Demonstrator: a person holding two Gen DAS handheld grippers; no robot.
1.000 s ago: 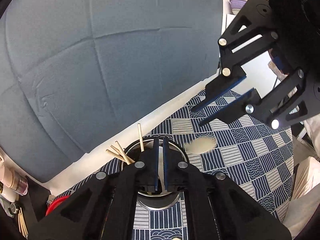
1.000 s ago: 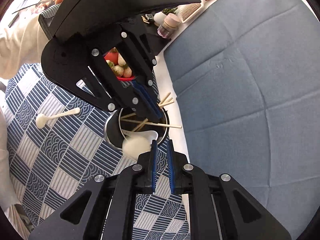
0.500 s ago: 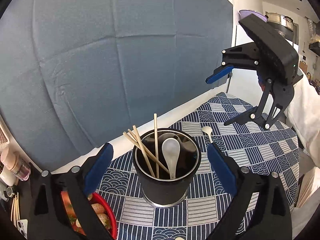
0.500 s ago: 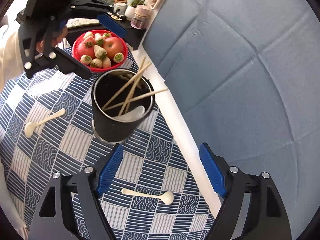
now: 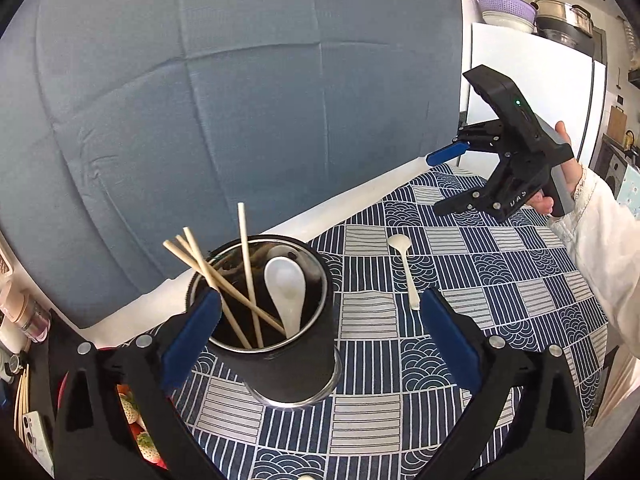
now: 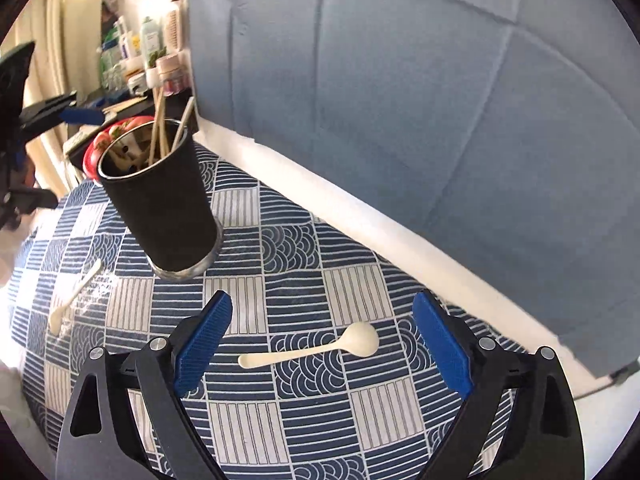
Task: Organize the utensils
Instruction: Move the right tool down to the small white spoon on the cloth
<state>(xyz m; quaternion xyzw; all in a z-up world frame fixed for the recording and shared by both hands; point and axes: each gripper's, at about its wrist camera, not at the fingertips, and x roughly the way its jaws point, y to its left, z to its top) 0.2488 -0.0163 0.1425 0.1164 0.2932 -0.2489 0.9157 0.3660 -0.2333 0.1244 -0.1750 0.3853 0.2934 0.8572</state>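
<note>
Left gripper [image 5: 320,332]: jaws just opened wide, empty, flanking black cylindrical metal utensil cup [image 5: 276,344] with wooden chopsticks [image 5: 224,280], white ceramic spoon [image 5: 286,292] | right gripper [image 6: 322,344]: jaws spread, bare, over cream long-handled spoon [image 6: 316,350] lying on blue-and-white patterned tablecloth [image 6: 288,248].

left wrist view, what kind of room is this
Probably a small home kitchen or dining corner. A table with a blue patterned cloth holds a black utensil cup, and a white fridge at the back has a colander and steel pots stacked on top.
</note>
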